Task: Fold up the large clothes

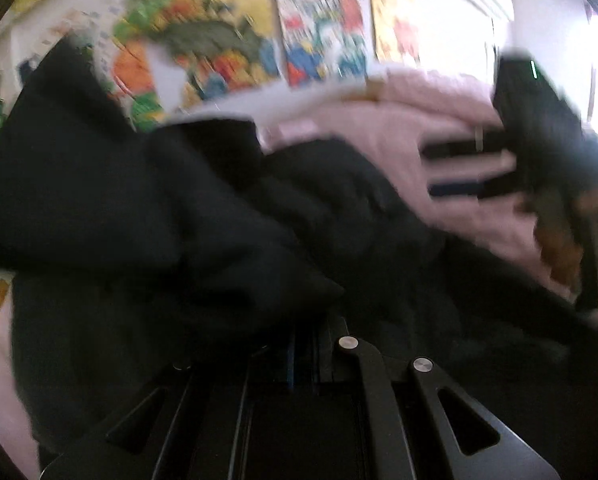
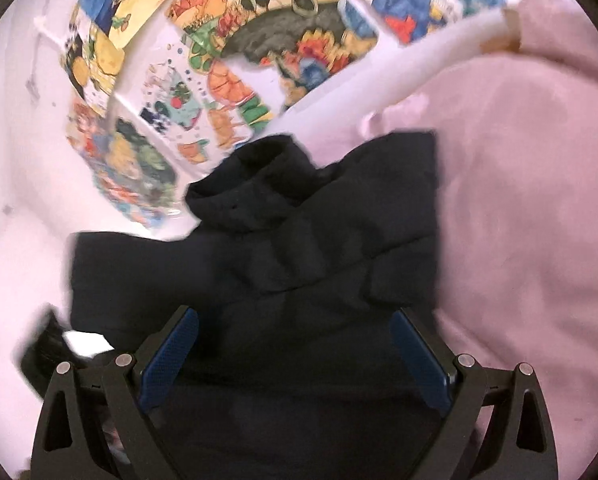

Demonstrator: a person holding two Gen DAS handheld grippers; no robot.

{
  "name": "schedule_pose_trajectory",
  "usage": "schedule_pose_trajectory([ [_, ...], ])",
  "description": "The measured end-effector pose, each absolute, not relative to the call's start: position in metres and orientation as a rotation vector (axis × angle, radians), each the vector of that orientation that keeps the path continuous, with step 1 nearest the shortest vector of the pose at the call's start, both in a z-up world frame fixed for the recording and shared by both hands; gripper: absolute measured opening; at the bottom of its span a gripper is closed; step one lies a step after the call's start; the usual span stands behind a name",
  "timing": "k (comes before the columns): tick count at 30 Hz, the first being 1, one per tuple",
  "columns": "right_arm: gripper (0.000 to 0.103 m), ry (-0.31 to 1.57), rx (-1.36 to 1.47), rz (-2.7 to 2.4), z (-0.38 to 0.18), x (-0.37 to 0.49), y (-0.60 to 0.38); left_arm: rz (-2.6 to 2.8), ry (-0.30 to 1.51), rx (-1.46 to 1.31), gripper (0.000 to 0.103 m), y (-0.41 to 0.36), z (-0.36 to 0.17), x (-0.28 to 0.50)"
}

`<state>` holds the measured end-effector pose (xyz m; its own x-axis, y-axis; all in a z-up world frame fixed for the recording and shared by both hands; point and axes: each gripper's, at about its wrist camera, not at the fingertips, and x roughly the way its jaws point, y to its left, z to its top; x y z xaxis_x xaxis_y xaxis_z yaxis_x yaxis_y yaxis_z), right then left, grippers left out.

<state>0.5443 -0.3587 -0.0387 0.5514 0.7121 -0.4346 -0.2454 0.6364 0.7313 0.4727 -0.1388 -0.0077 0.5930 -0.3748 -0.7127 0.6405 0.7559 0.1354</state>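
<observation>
A large black hooded garment [image 2: 299, 248] lies bunched on a pink blanket [image 2: 519, 200]; its hood points toward the wall. In the left wrist view the garment [image 1: 139, 220] fills the frame and drapes over my left gripper [image 1: 303, 344], whose jaws are closed together on the black cloth. My right gripper [image 2: 295, 332] is open, its blue-padded fingers [image 2: 179, 344] spread wide just above the garment's near part, holding nothing. The right gripper also shows at the right of the left wrist view [image 1: 459, 168], open over the pink blanket [image 1: 379, 132].
A wall with colourful cartoon posters [image 2: 259, 40] rises behind the bed. Pink blanket spreads to the right of the garment. A dark object with a white patch [image 2: 59, 344] sits at the left near my right gripper. The left wrist view is motion-blurred.
</observation>
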Motion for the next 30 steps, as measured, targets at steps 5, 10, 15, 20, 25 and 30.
schedule_pose_trajectory([
  [5, 0.098, 0.828, 0.723, 0.688, -0.051, 0.557, -0.351, -0.625, 0.802, 0.418, 0.004, -0.144, -0.031, 0.481],
  [10, 0.098, 0.830, 0.882, 0.758, -0.068, 0.568, -0.352, -0.637, 0.836, 0.391, 0.007, -0.143, -0.035, 0.494],
  [15, 0.098, 0.829, 1.028, 0.701, -0.086, 0.571, -0.368, -0.639, 0.876, 0.357, 0.008, -0.139, -0.040, 0.506],
  [20, 0.098, 0.807, 1.158, 0.702, -0.100, 0.567, -0.392, -0.648, 0.900, 0.313, 0.009, -0.135, -0.042, 0.519],
  [25, 0.102, 0.820, 1.210, 0.790, -0.102, 0.575, -0.391, -0.642, 0.909, 0.312, 0.009, -0.136, -0.042, 0.533],
  [30, 0.102, 0.764, 1.265, 0.830, -0.100, 0.574, -0.394, -0.649, 0.925, 0.294, 0.013, -0.133, -0.041, 0.540],
])
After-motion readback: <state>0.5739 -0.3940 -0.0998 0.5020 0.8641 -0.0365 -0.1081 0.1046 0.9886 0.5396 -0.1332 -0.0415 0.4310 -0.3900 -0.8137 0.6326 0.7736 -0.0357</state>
